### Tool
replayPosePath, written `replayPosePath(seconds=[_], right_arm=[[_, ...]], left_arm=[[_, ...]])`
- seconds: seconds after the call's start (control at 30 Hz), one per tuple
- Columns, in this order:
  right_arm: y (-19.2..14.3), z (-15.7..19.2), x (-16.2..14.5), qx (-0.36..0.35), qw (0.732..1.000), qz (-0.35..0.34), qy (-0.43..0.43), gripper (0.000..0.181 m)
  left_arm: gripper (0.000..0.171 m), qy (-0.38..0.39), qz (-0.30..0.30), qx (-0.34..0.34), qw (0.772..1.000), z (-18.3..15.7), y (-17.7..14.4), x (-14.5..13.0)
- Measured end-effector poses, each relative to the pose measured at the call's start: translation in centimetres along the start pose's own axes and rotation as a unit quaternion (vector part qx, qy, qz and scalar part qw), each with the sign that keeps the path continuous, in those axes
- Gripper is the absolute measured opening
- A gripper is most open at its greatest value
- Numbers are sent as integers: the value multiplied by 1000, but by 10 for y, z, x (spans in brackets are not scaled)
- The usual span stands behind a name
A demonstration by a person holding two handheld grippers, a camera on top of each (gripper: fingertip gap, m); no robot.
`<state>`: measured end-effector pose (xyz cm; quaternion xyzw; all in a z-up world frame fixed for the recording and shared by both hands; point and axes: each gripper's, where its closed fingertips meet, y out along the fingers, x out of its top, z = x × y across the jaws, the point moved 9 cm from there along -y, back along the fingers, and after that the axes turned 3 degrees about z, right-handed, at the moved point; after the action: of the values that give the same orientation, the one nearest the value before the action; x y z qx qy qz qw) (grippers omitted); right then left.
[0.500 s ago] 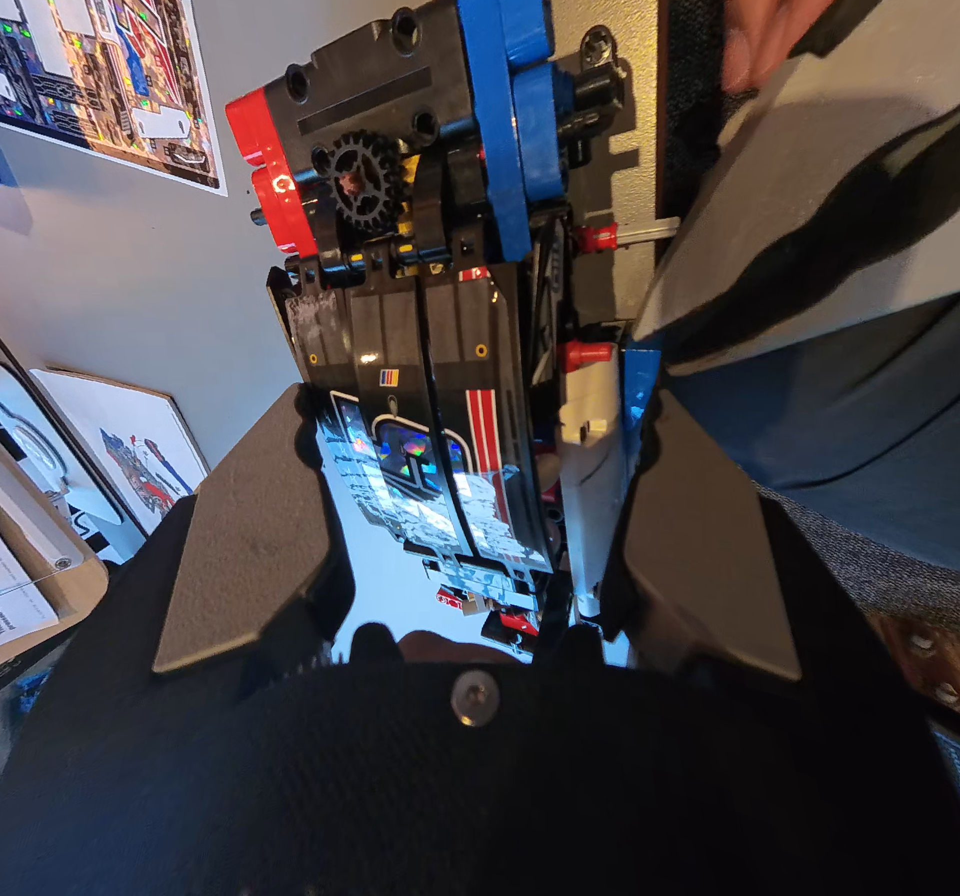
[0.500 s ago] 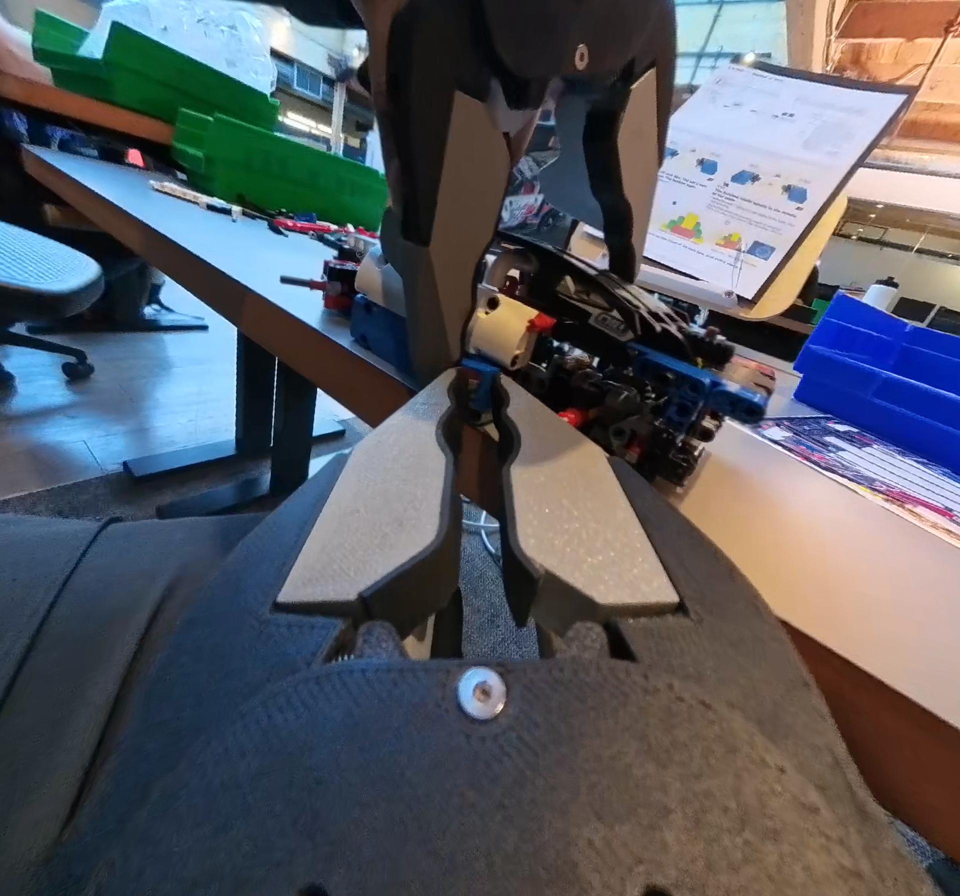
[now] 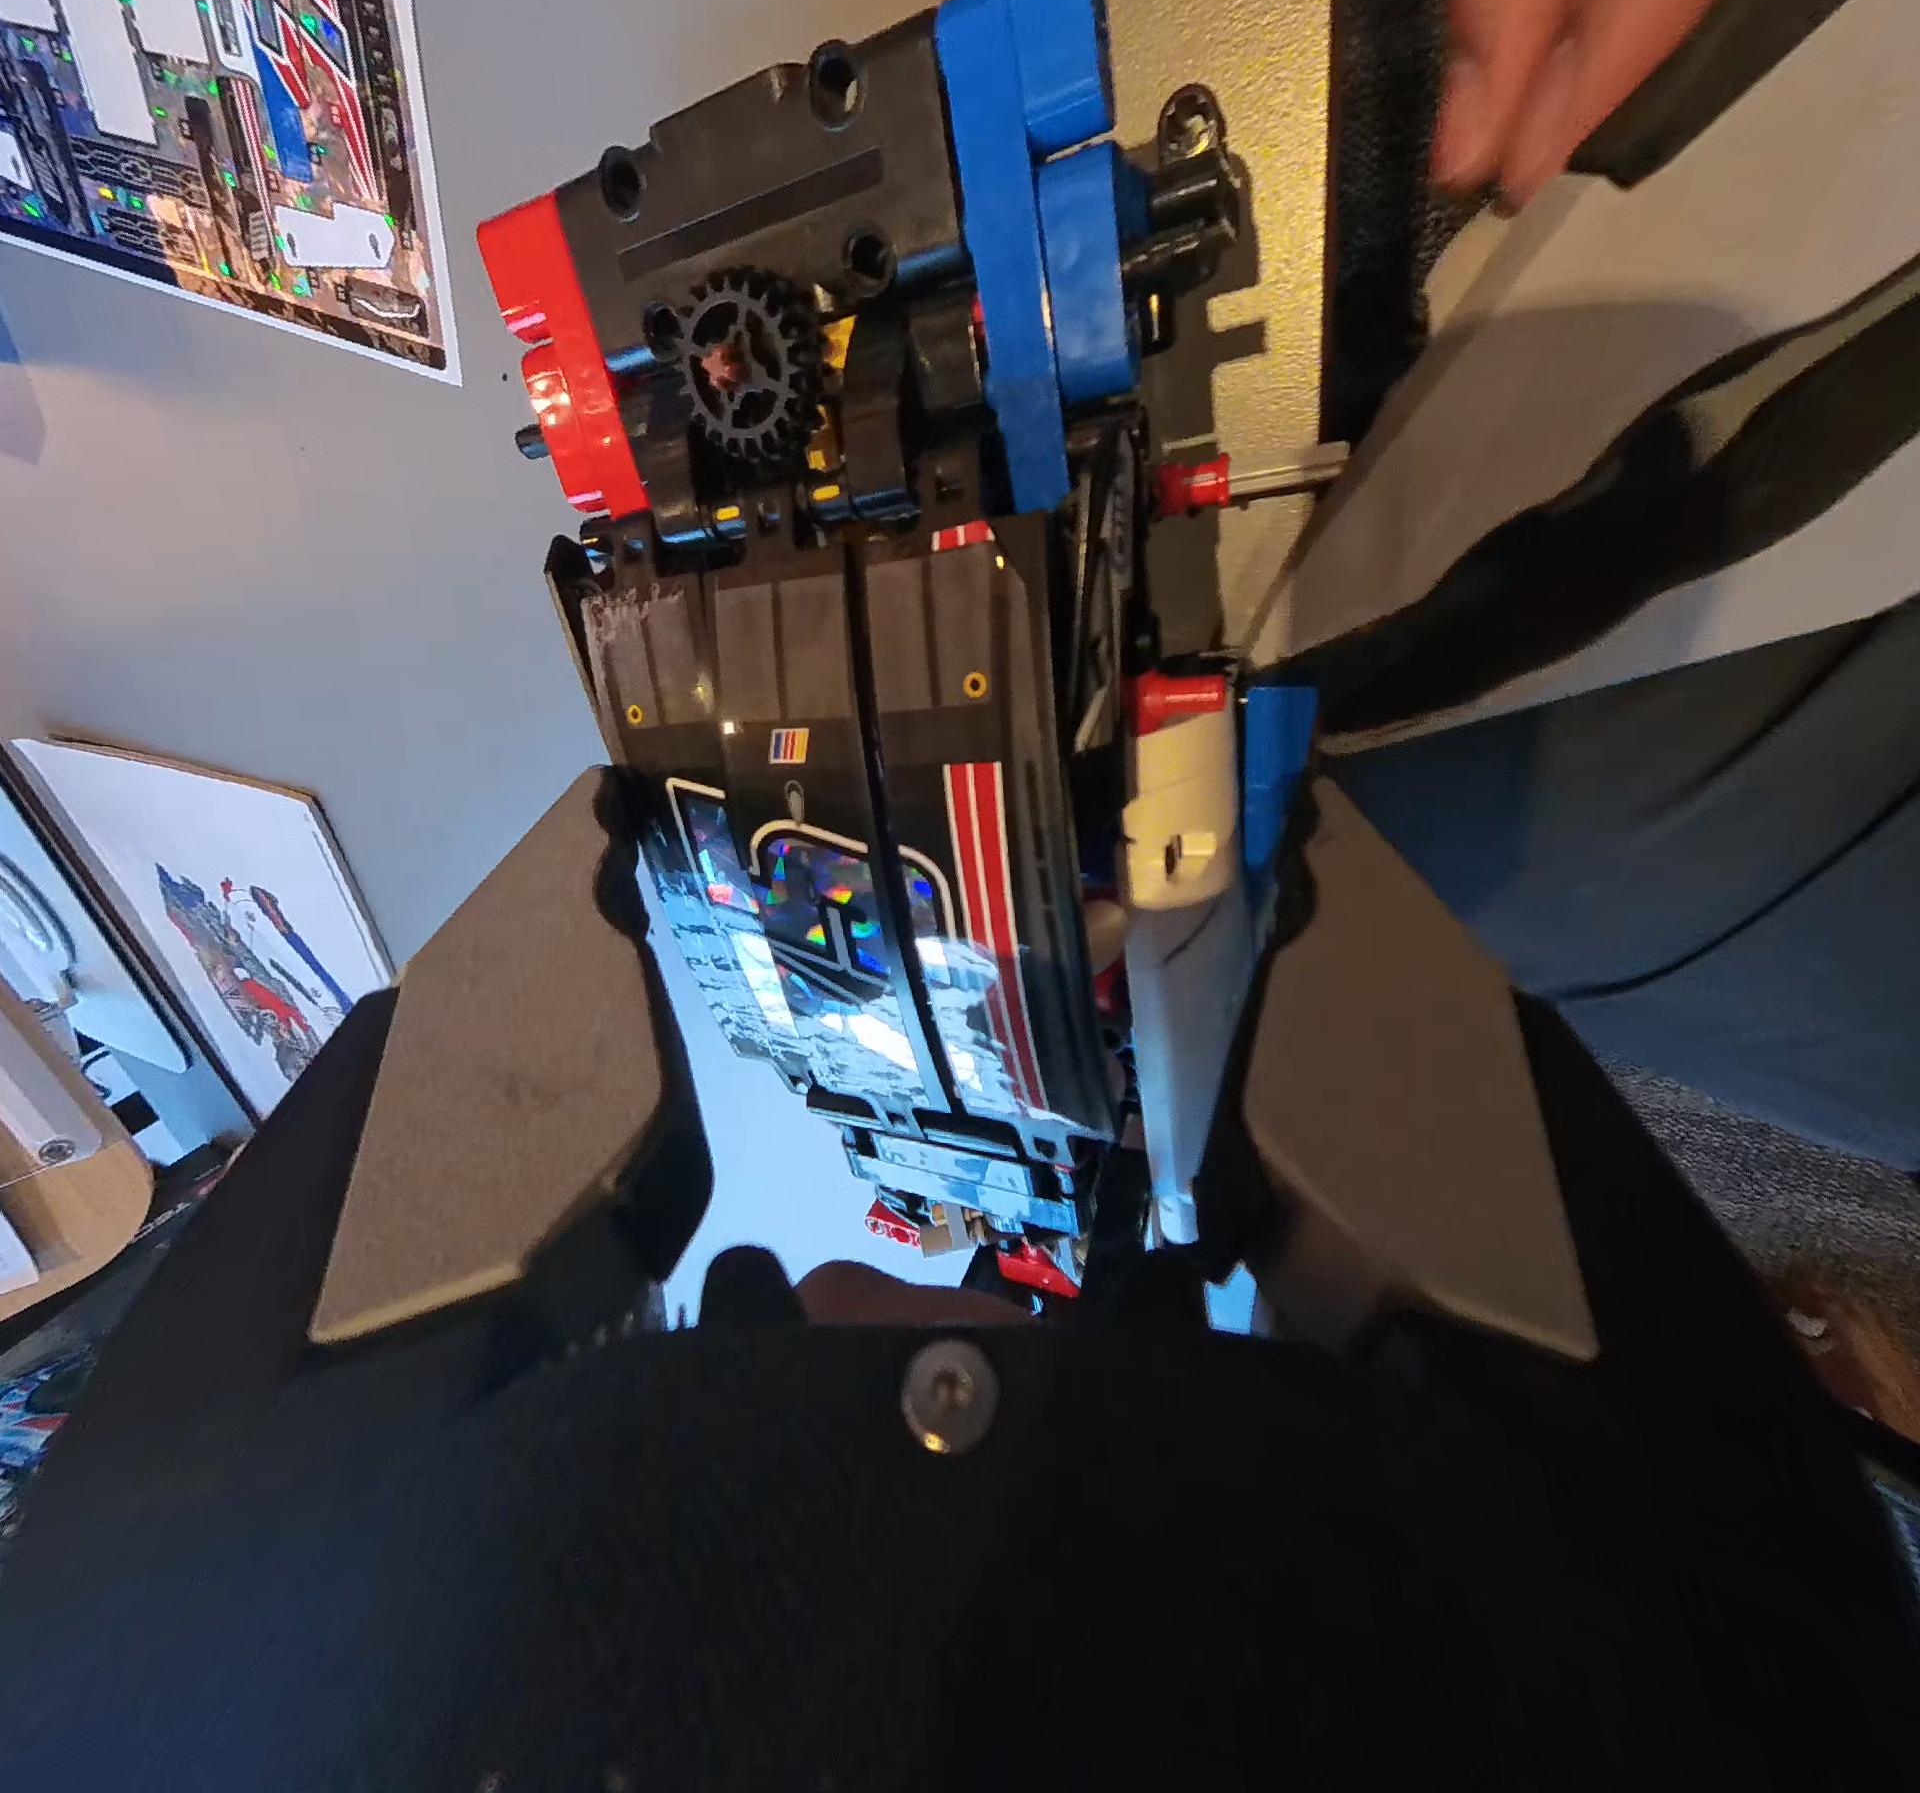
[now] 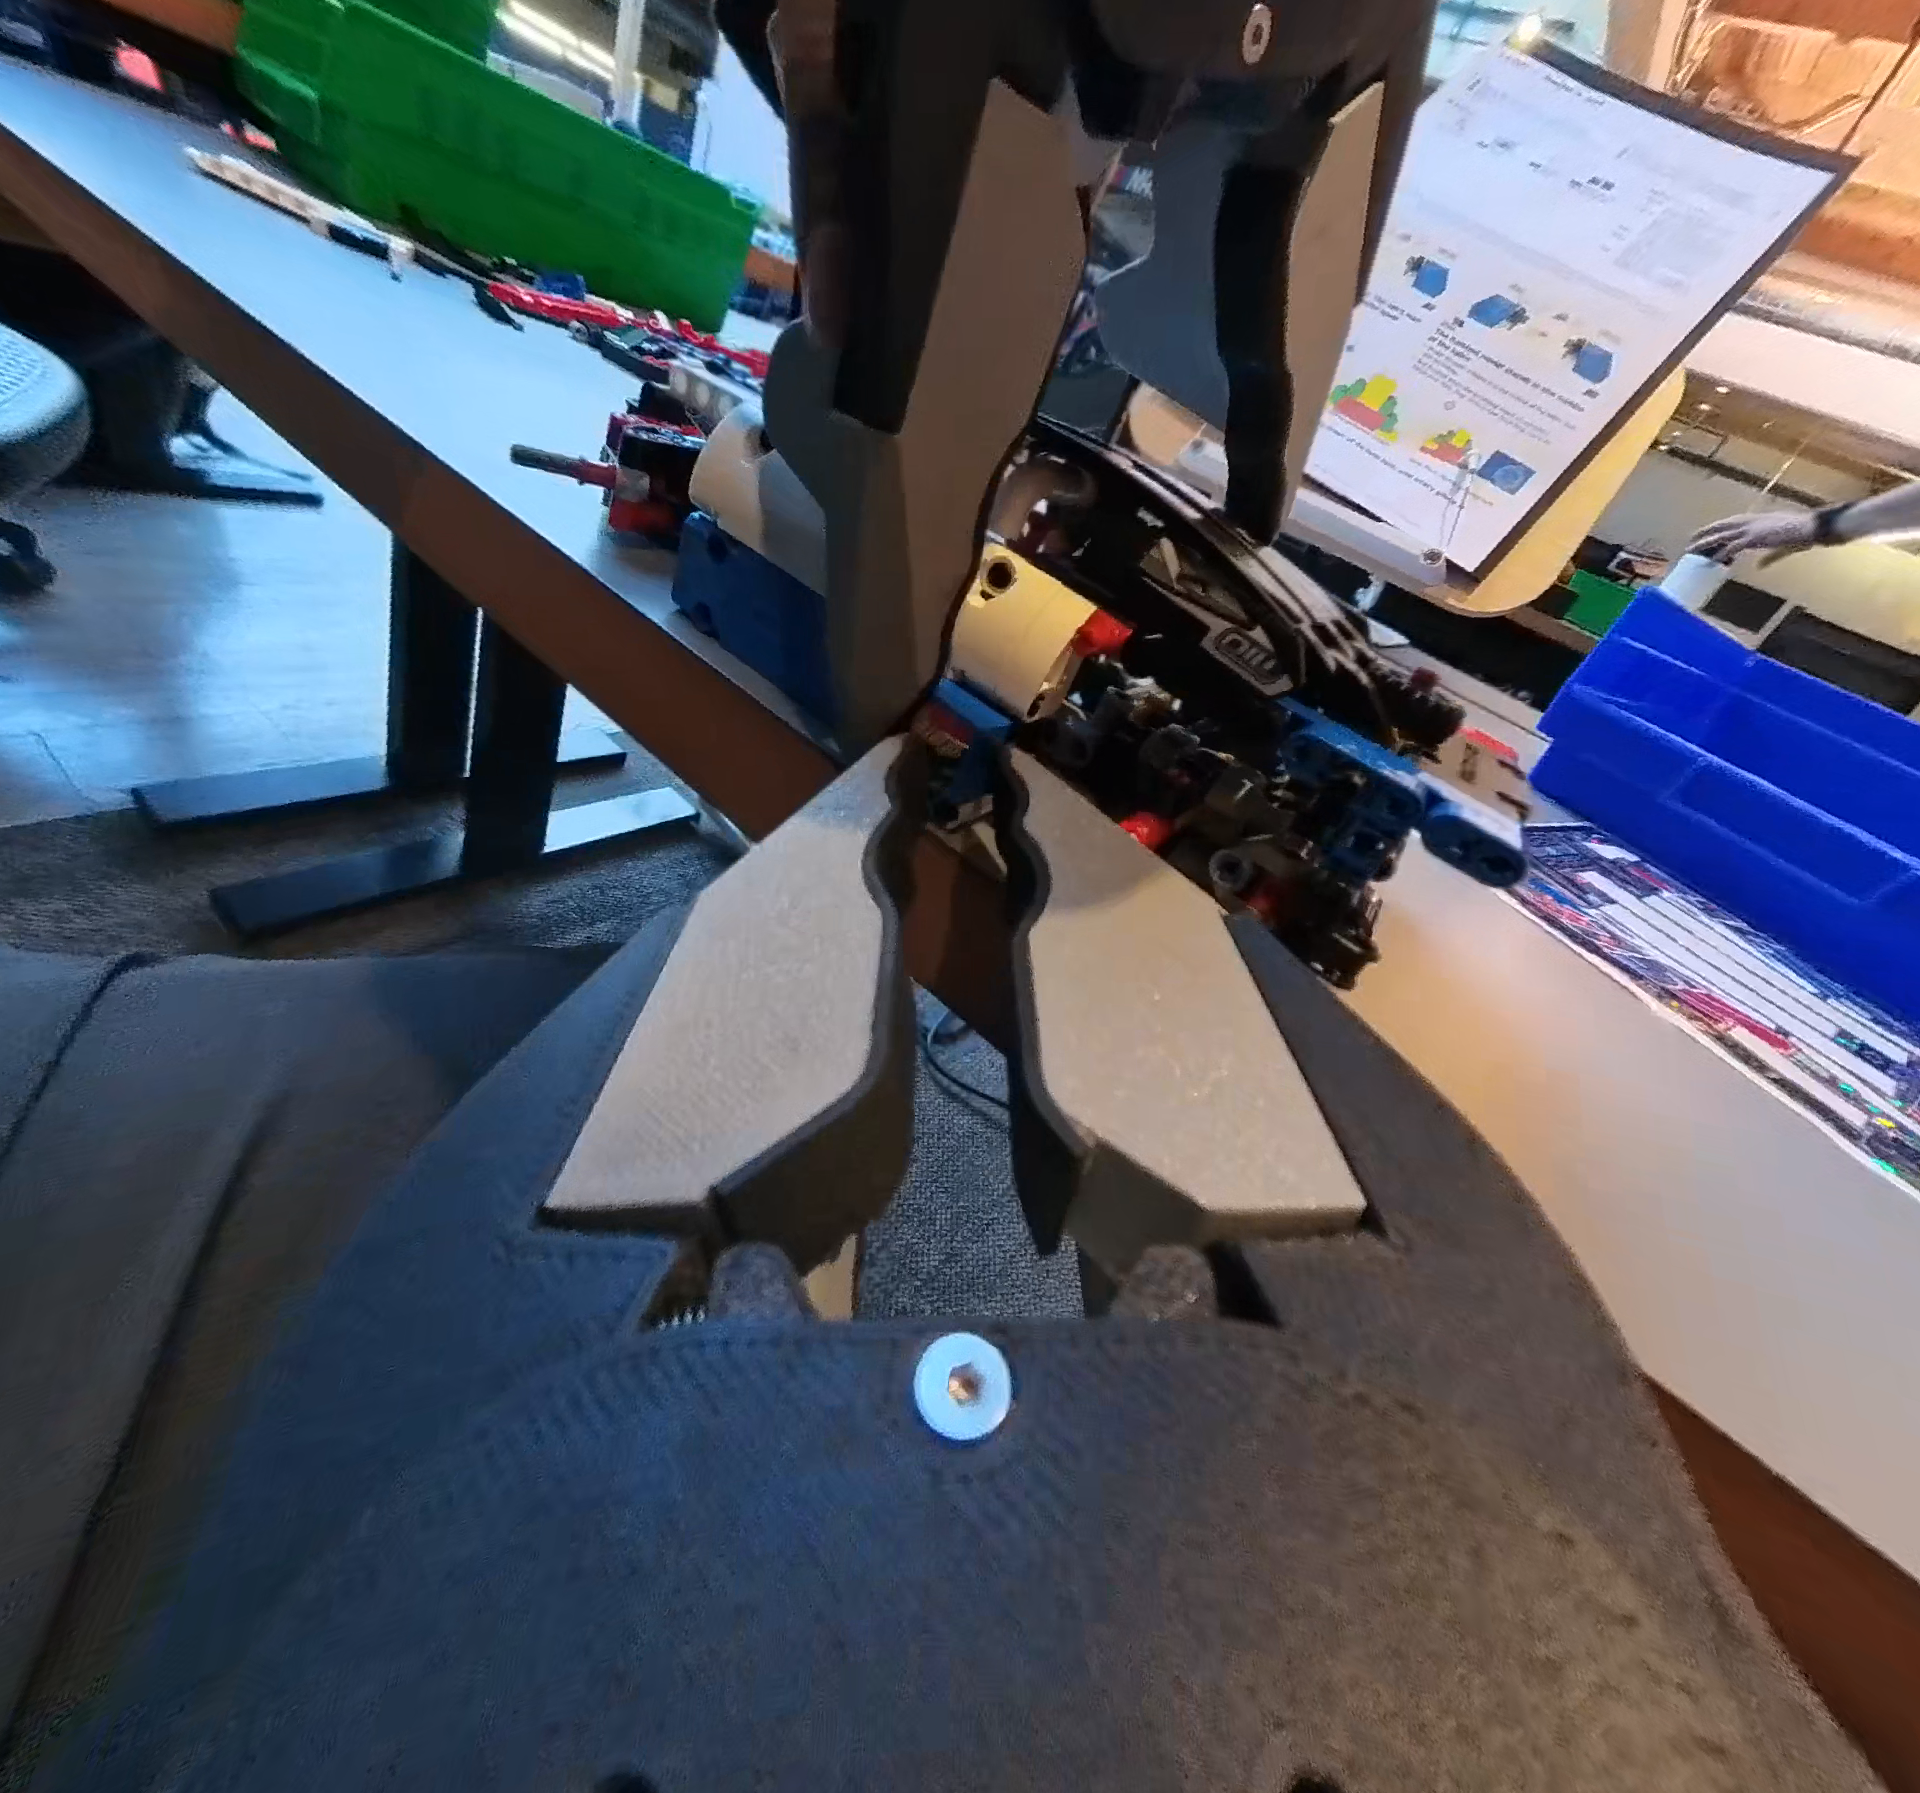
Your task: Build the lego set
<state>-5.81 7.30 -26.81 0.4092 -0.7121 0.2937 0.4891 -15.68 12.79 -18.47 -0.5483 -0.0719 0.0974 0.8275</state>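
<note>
Lego car (image 3: 883, 704) between left tongs (image 3: 951, 808)

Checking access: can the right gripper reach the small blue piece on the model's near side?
Probably yes: tips of the right gripper flank the blue piece, just under the left gripper clamping the lego model; tight, but unblocked.
</note>
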Motion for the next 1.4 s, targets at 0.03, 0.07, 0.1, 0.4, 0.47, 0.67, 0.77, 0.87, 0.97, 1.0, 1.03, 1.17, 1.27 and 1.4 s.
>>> replayPosePath(seconds=[0.03,0.07,0.1,0.4,0.47,0.67,0.77,0.87,0.97,1.0,1.03,1.17,1.27,1.4], right_arm=[[0,0,0,0,1000,2,0,11],[0,0,1,3,1000,4,4,11],[0,-1,2,10,1000,5,8,10],[4,-7,9,41,997,19,55,9],[4,-8,8,41,996,19,75,9],[4,-8,4,34,991,-4,127,8],[4,-9,4,36,990,-9,134,7],[5,-10,3,48,989,-9,140,7],[6,-11,4,49,988,-2,143,8],[6,-10,5,43,990,0,137,8],[7,-9,5,38,990,-1,133,8],[8,-11,5,48,986,0,162,9],[9,-12,4,54,986,-4,161,9],[6,-14,2,62,984,-16,167,3]], left_arm=[[120,0,2,2,1000,0,0,0],[120,2,3,4,1000,-1,0,0],[121,6,5,8,1000,-1,1,0],[120,10,5,12,1000,-1,2,-3],[121,3,5,13,1000,0,2,-4],[119,-8,-3,6,1000,2,1,-5],[119,-11,-7,0,1000,3,1,-6],[119,-9,-2,7,1000,3,2,-7],[118,-9,-5,6,1000,3,2,-8],[118,-9,-6,6,1000,3,2,-8],[118,-9,-6,7,1000,3,3,-8],[117,-10,-5,14,1000,3,3,-7],[117,-12,-4,13,1000,3,3,-8],[118,-13,0,9,1000,4,3,-7]])
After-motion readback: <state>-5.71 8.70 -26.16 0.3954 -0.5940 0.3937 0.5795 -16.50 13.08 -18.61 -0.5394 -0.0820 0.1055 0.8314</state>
